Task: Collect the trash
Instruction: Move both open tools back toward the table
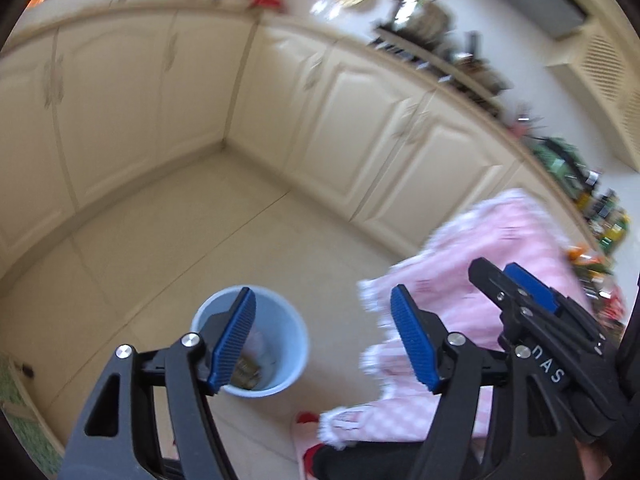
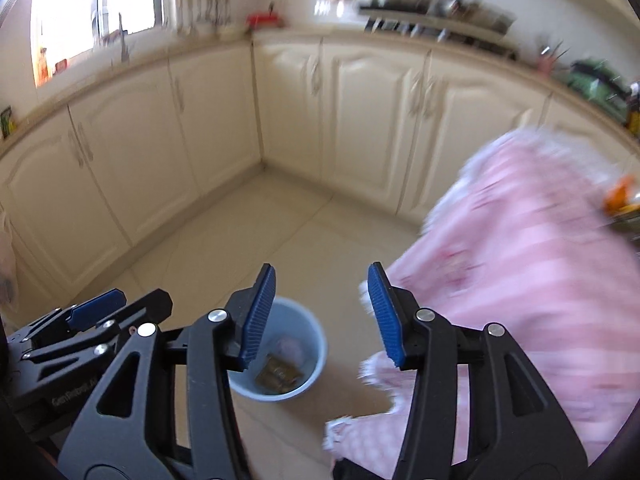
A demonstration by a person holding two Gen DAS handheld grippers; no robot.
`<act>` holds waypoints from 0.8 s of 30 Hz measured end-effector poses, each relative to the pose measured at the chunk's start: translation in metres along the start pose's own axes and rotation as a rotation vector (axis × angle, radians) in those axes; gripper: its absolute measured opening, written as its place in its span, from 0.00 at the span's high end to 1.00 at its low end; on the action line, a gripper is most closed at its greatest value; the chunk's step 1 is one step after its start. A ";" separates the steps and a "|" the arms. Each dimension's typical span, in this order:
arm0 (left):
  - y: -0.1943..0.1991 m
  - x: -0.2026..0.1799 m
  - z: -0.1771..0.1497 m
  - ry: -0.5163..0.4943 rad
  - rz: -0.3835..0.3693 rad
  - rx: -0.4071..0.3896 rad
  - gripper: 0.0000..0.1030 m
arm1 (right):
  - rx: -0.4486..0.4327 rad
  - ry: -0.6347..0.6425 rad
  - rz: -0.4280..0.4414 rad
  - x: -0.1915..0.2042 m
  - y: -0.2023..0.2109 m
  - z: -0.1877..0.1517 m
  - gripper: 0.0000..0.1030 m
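A light blue bin (image 1: 280,344) stands on the beige tiled floor below both grippers; it also shows in the right wrist view (image 2: 308,344). Inside lie a brownish wrapper (image 2: 278,374) and a pale crumpled piece (image 2: 292,346). My left gripper (image 1: 324,336) is open and empty above the bin, its left finger across the bin's rim. My right gripper (image 2: 322,312) is open and empty above the bin too. The right gripper shows at the right of the left wrist view (image 1: 516,280); the left gripper shows at the lower left of the right wrist view (image 2: 100,312).
A table with a pink checked, lace-edged cloth (image 1: 480,280) stands right of the bin, also in the right wrist view (image 2: 520,260). Cream cabinet doors (image 2: 360,120) line the corner behind. The counter (image 1: 440,64) carries pots, bottles and packets. A red slipper (image 1: 308,418) shows below.
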State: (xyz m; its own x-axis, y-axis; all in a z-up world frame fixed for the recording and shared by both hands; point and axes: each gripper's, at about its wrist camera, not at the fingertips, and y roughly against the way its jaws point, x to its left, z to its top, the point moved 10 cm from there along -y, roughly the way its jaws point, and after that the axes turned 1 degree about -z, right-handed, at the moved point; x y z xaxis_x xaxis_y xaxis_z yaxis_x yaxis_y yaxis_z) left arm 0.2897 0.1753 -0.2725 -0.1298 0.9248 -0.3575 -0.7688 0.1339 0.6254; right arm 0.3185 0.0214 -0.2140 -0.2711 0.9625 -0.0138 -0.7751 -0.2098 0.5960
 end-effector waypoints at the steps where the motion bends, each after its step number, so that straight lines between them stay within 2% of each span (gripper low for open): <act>1: 0.010 -0.016 0.003 -0.024 -0.013 -0.020 0.33 | -0.029 -0.005 -0.013 -0.008 0.016 0.007 0.51; 5: 0.049 -0.084 0.006 -0.133 -0.088 -0.076 0.29 | -0.148 -0.022 -0.078 -0.054 0.091 0.022 0.48; 9: 0.059 -0.153 -0.008 -0.250 -0.177 -0.048 0.29 | -0.239 -0.048 -0.197 -0.110 0.160 0.014 0.42; 12: 0.070 -0.205 -0.028 -0.334 -0.256 -0.015 0.29 | -0.257 -0.084 -0.280 -0.156 0.196 -0.004 0.41; 17: 0.069 -0.267 -0.060 -0.427 -0.359 0.049 0.29 | -0.246 -0.172 -0.363 -0.218 0.217 -0.030 0.40; 19: 0.058 -0.292 -0.075 -0.472 -0.355 0.097 0.29 | -0.249 -0.201 -0.396 -0.237 0.223 -0.038 0.40; 22: 0.047 -0.322 -0.094 -0.522 -0.393 0.147 0.28 | -0.246 -0.226 -0.422 -0.255 0.224 -0.047 0.39; 24: 0.037 -0.334 -0.099 -0.539 -0.375 0.164 0.28 | -0.229 -0.245 -0.423 -0.267 0.219 -0.054 0.39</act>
State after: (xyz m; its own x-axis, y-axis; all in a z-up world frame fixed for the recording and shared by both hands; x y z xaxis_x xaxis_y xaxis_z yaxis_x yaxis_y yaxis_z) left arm 0.2426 -0.1634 -0.1982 0.4903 0.8480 -0.2012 -0.5903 0.4930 0.6391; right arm 0.1905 -0.2907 -0.1228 0.2121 0.9772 -0.0103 -0.8998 0.1994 0.3881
